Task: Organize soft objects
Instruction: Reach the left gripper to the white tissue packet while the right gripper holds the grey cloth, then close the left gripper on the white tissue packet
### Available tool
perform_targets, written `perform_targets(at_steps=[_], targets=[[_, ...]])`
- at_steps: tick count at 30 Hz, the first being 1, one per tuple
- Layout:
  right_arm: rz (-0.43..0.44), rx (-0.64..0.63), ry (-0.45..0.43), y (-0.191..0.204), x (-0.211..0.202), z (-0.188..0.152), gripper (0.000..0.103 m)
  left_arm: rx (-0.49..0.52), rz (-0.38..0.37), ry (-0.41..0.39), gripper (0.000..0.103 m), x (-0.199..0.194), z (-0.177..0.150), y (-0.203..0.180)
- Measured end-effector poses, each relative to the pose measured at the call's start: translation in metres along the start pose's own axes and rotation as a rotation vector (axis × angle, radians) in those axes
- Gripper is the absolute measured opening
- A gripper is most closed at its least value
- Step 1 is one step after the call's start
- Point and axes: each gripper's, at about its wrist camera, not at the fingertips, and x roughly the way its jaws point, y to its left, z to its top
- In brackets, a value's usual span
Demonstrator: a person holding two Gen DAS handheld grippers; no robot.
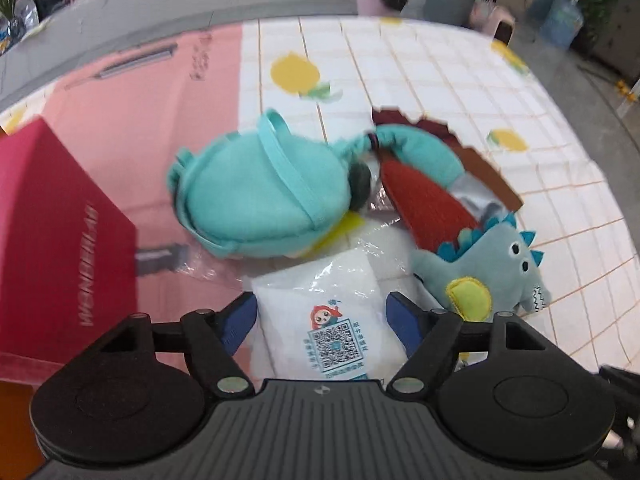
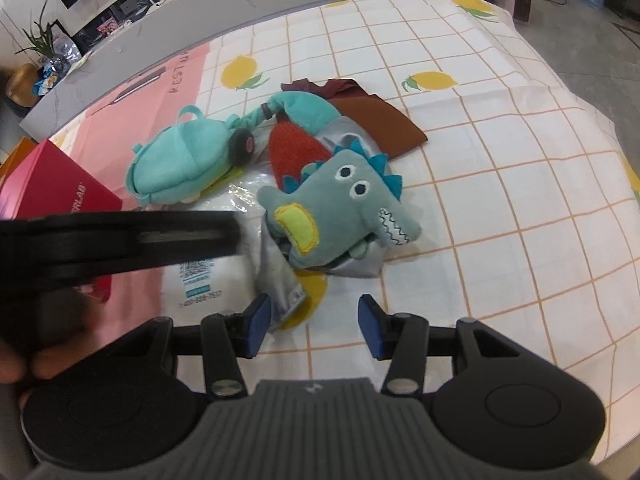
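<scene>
The left claw (image 1: 322,320) stood wide apart over a white plastic-wrapped packet (image 1: 320,304), pads clear of it. The right claw (image 2: 314,326) gaped partly, nothing clamped; just ahead lay the grey dinosaur plush (image 2: 340,212), with the teal plush backpack (image 2: 176,164) farther to its left.

The white packet (image 2: 208,276) is partly hidden behind the left hand-held gripper (image 1: 322,320).
</scene>
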Motion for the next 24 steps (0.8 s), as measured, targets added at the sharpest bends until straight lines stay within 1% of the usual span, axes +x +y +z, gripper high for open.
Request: perform_targets(at_steps=[1,3,5,6,7,8,9,10,11,13,14,15,16,17,19,21,23,24], targets=[[0.004,-0.005,0.000,0.001,0.000,0.000,0.048,-0.004,0.006,0.023,0.090,0.007,0.001,-0.004],[0.007,-0.009,0.001,0.001,0.000,-0.001,0.048,0.012,0.031,0.014,0.094,0.013,-0.001,-0.014],[0.006,-0.010,0.001,0.001,-0.001,-0.001,0.048,0.037,0.083,0.018,0.097,0.021,-0.003,-0.023],[0.004,-0.012,0.000,0.001,-0.001,-0.001,0.048,0.022,0.090,0.014,0.098,0.023,-0.003,-0.023],[0.002,-0.014,-0.001,0.001,-0.002,-0.002,0.048,-0.012,0.081,0.015,0.098,0.024,-0.003,-0.021],[0.001,-0.015,-0.001,0.001,-0.002,-0.002,0.048,-0.044,0.070,0.022,0.095,0.026,-0.002,-0.018],[0.000,-0.016,-0.002,0.001,-0.003,-0.002,0.048,-0.047,0.067,0.024,0.085,0.026,-0.002,-0.017],[-0.002,-0.016,-0.003,0.000,-0.003,-0.002,0.048,-0.040,0.064,0.026,0.081,0.026,-0.002,-0.016],[-0.003,-0.014,-0.003,-0.001,-0.003,-0.002,0.048,-0.039,0.052,0.023,0.081,0.024,-0.003,-0.014],[-0.004,-0.004,-0.005,-0.003,-0.004,-0.002,0.048,-0.052,0.039,0.055,0.075,0.019,-0.004,-0.006],[-0.005,-0.002,-0.006,-0.004,-0.005,-0.002,0.048,-0.067,0.014,0.064,0.073,0.015,-0.006,0.001],[-0.007,-0.003,-0.007,-0.003,-0.005,-0.002,0.048,-0.084,-0.019,0.063,0.066,0.011,-0.008,0.009],[-0.008,-0.007,-0.006,-0.003,-0.005,-0.002,0.048,-0.087,-0.042,0.060,0.062,0.007,-0.011,0.017],[-0.009,-0.012,-0.004,-0.001,-0.005,-0.002,0.048,-0.079,-0.051,0.053,0.061,0.001,-0.016,0.023],[-0.009,-0.027,0.002,0.002,-0.004,-0.003,0.048,-0.056,-0.061,0.037,0.060,-0.010,-0.026,0.037],[-0.016,-0.040,0.006,0.006,-0.003,-0.004,0.048,-0.018,-0.066,0.040,0.061,-0.017,-0.037,0.048],[-0.022,-0.044,0.005,0.008,-0.002,-0.004,0.048,0.020,-0.083,0.046,0.065,-0.019,-0.047,0.056],[-0.023,-0.043,0.003,0.008,-0.003,-0.004,0.048,0.036,-0.101,0.043,0.072,-0.020,-0.051,0.058]])
